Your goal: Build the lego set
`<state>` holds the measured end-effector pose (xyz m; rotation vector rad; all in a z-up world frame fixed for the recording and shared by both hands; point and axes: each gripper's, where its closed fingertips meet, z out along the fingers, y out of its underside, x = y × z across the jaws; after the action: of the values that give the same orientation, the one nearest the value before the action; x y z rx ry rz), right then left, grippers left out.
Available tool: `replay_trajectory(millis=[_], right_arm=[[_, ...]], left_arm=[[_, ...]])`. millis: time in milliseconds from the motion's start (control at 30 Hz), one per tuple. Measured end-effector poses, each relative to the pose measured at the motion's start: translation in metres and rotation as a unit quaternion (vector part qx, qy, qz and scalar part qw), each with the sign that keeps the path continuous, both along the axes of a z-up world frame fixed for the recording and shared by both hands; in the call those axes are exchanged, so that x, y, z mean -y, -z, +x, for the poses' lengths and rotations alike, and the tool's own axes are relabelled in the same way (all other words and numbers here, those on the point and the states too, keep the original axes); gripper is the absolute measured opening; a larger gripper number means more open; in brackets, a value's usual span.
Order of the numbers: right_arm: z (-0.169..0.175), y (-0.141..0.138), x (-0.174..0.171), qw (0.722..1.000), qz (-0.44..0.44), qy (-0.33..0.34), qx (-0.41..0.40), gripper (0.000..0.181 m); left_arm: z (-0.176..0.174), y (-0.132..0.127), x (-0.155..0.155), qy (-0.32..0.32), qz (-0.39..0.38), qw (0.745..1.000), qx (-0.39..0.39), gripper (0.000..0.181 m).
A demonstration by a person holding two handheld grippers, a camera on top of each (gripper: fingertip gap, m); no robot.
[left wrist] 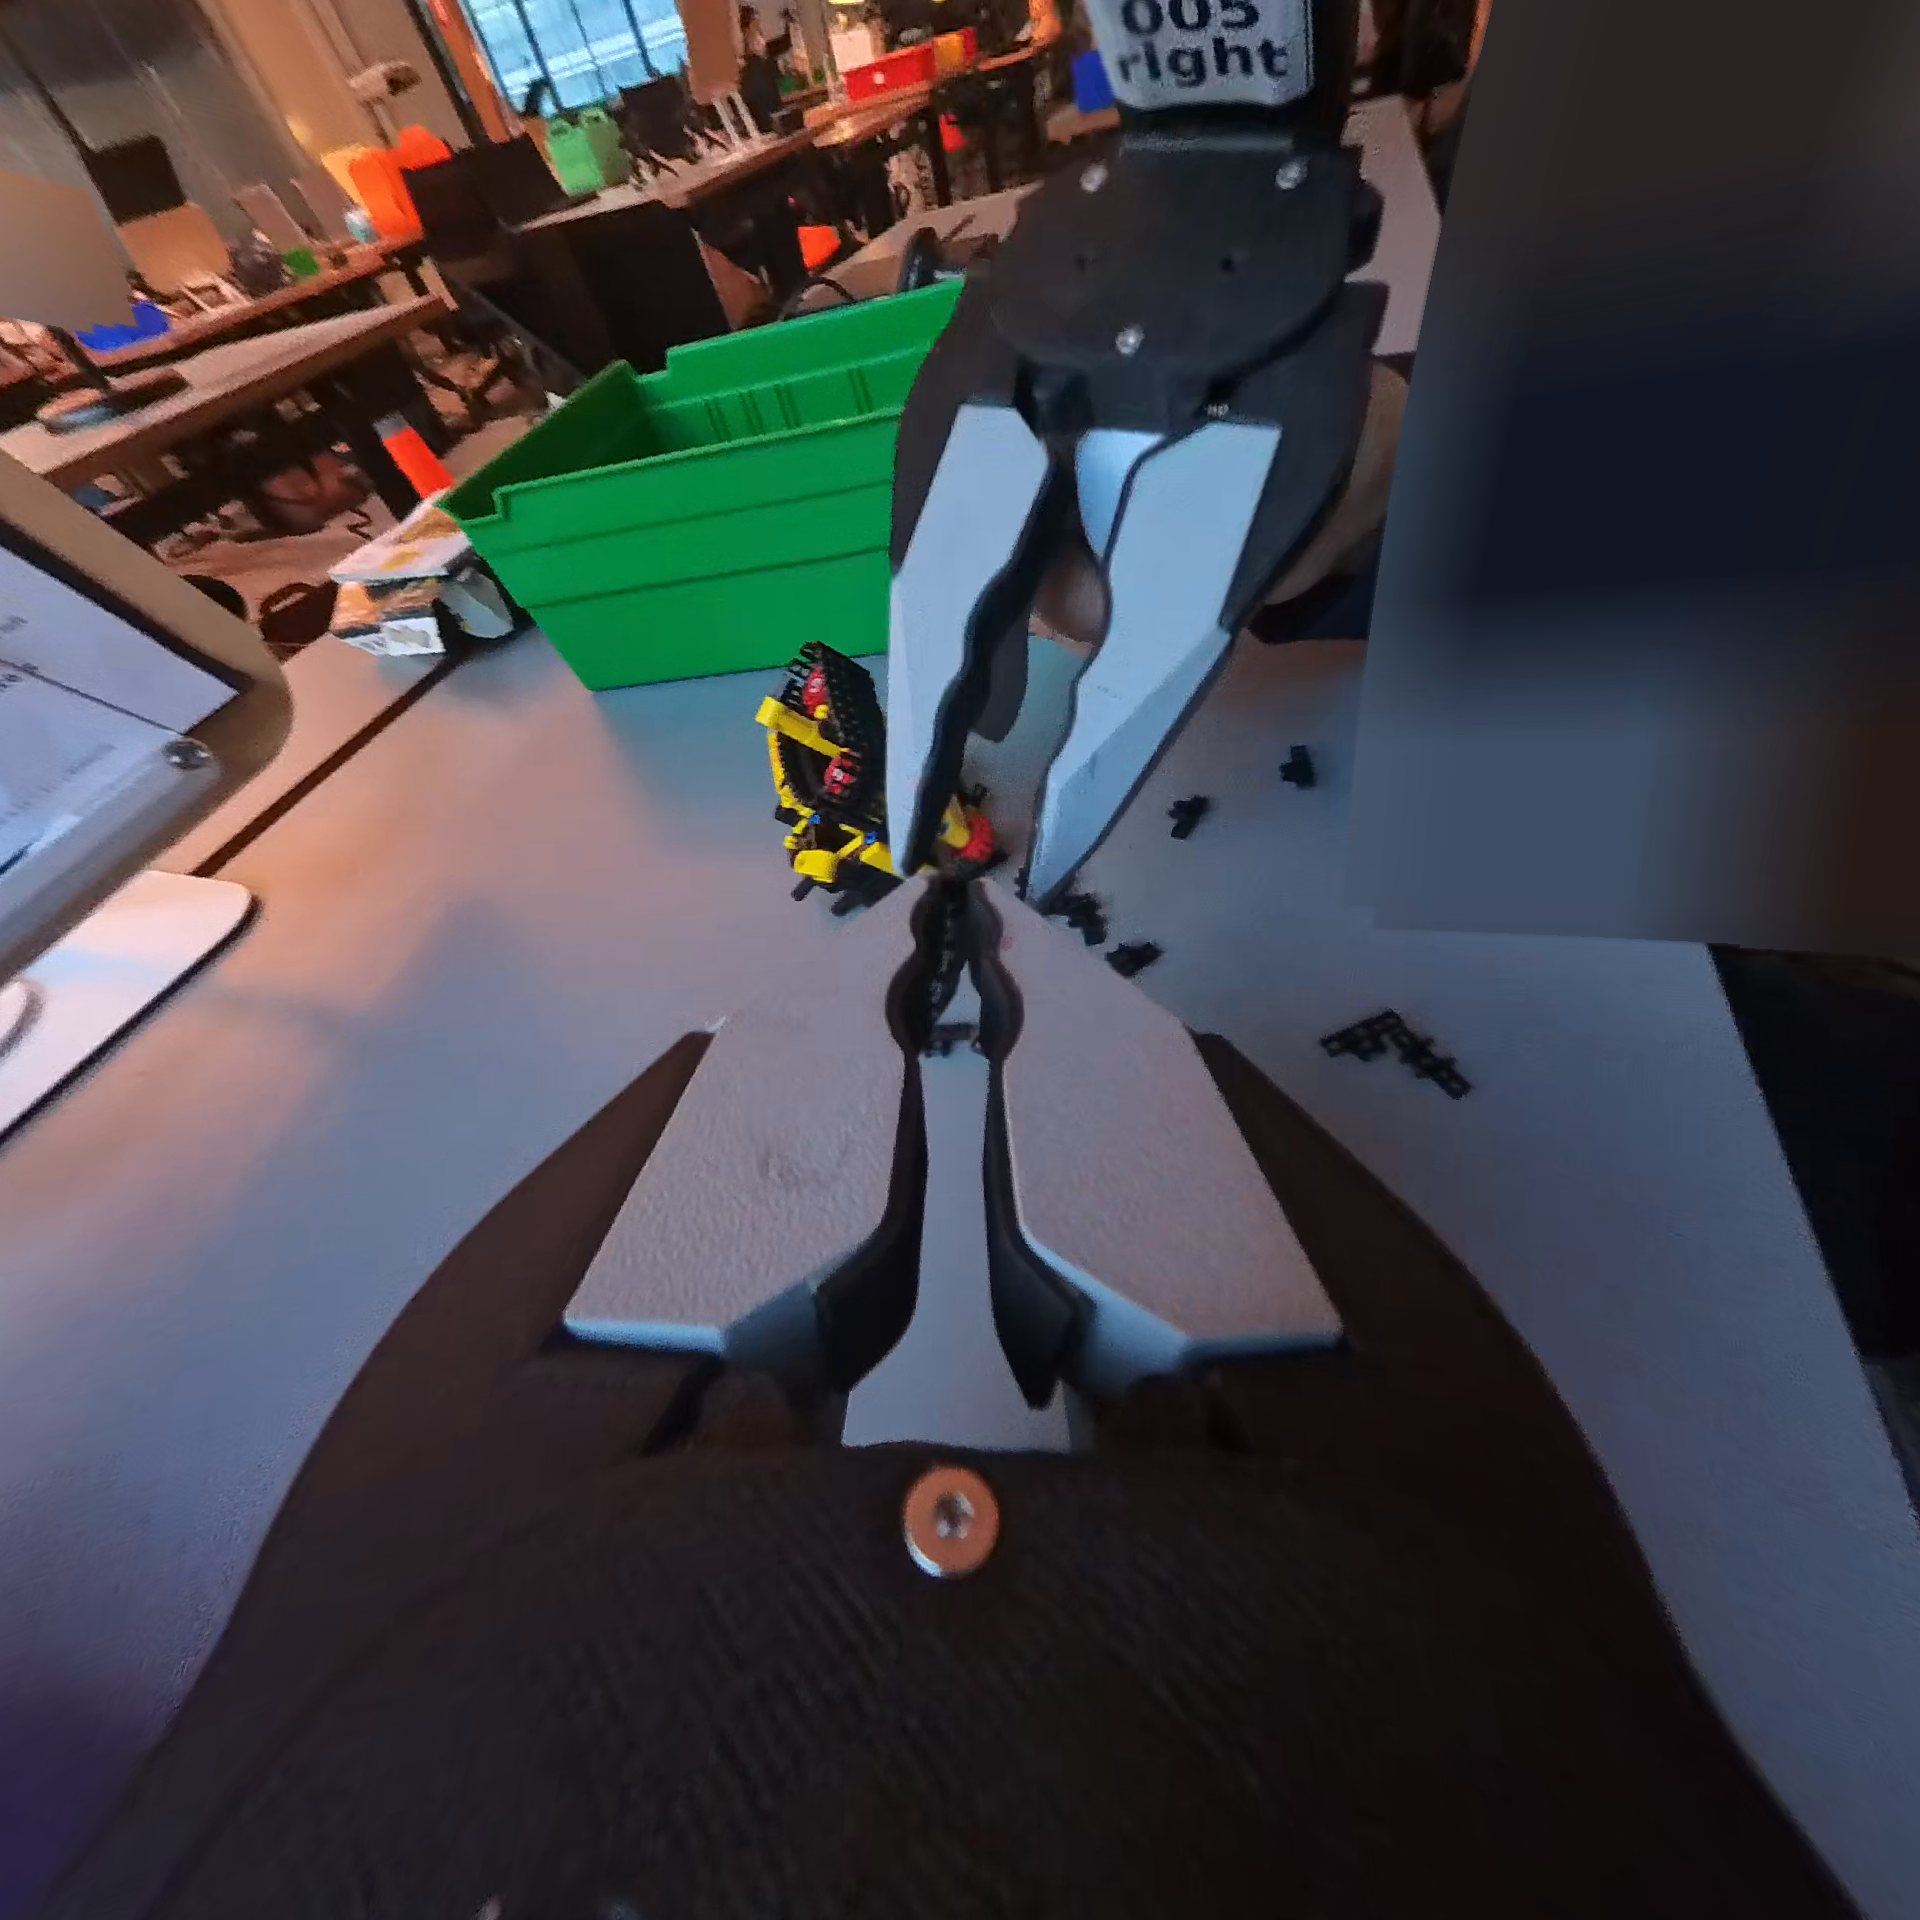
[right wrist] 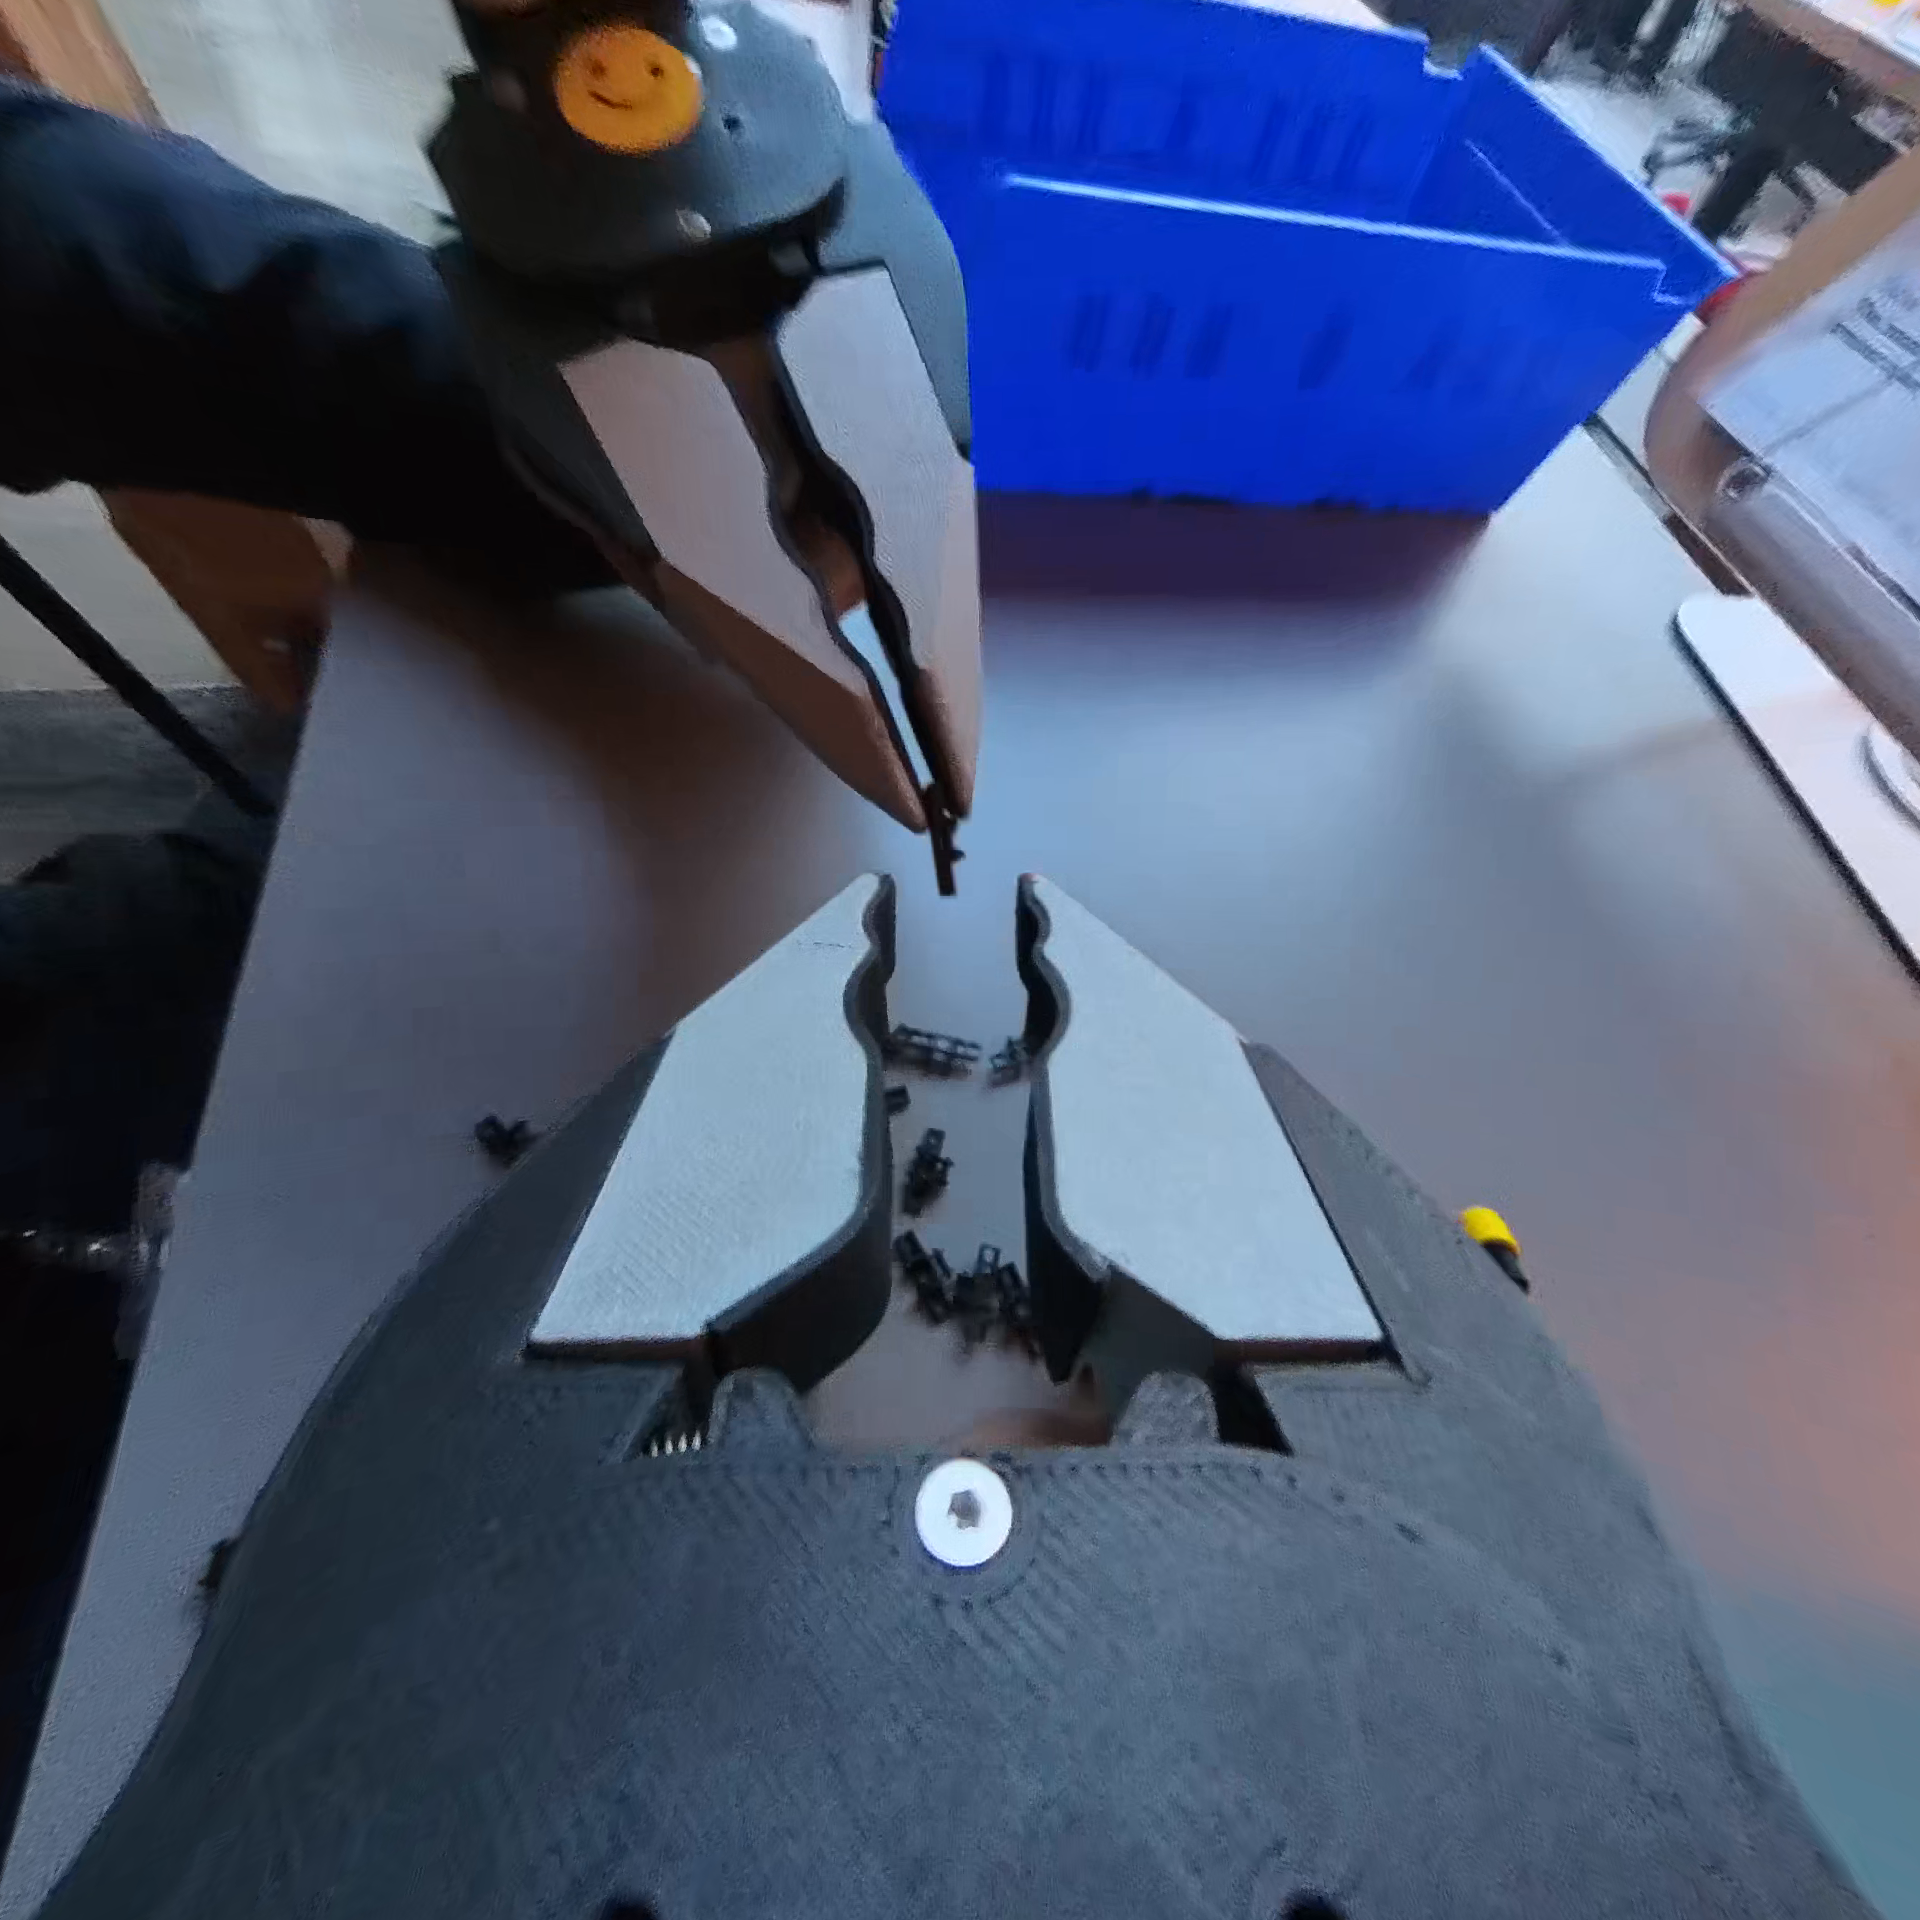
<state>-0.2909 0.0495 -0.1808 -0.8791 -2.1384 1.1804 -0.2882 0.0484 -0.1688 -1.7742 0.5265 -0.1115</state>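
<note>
We've got the left gripper (right wrist: 940,821) pinched shut on a track strip (right wrist: 945,868); right gripper (right wrist: 956,904) part open, empty. Strip's light, floppy — grab the free end.

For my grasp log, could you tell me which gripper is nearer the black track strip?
Left: the left gripper is shut on the black track strip; the right gripper is open just beside its tip.

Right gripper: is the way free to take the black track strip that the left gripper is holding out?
Probably yes. The right gripper is open, and the black track strip hangs from the shut left gripper just ahead of its fingertips, with nothing between. The loose black links lie lower, on the table.
</note>
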Motion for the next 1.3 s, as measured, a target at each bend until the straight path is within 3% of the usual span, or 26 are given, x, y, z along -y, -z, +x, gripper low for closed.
replay_trajectory(millis=[133, 367, 700, 800, 967, 1067, 1167, 1233, 1300], right_arm=[[0.005, -0.007, 0.007, 0.999, 0.004, -0.023, -0.023, 0.002], [0.009, -0.012, 0.008, 0.999, -0.029, -0.038, -0.014, 0.002], [0.007, -0.011, 0.012, 0.999, -0.040, -0.035, -0.012, 0.002], [0.000, -0.026, 0.008, 0.990, -0.138, -0.010, -0.007, 0.001], [-0.008, -0.034, 0.001, 0.948, -0.313, 0.006, 0.052, 0.001], [-0.016, -0.029, -0.015, 0.956, -0.285, 0.062, 0.036, 0.001], [-0.011, -0.018, -0.023, 0.971, -0.225, 0.063, 0.053, 0.001], [-0.008, -0.001, -0.021, 0.985, -0.142, 0.059, 0.076, 0.026], [-0.009, -0.004, -0.014, 0.993, -0.096, 0.051, 0.037, 0.029]], left_arm=[[0.008, 0.001, 0.001, 0.017, 0.003, 1.000, -0.009, 0.000], [0.009, 0.003, 0.002, 0.029, -0.012, 0.999, 0.016, 0.001], [0.011, 0.007, 0.002, 0.024, -0.015, 0.999, -0.020, 0.000], [0.004, -0.008, -0.001, -0.012, 0.031, 0.999, -0.017, 0.000], [-0.004, -0.015, -0.003, -0.063, 0.080, 0.990, -0.101, 0.000], [-0.009, -0.016, -0.003, -0.067, 0.077, 0.991, -0.092, 0.000], [-0.017, -0.021, -0.001, -0.077, 0.079, 0.991, -0.069, 0.000], [-0.019, -0.026, 0.000, -0.073, 0.085, 0.993, -0.042, 0.000], [-0.017, -0.020, -0.001, -0.058, 0.063, 0.996, -0.019, 0.000]])
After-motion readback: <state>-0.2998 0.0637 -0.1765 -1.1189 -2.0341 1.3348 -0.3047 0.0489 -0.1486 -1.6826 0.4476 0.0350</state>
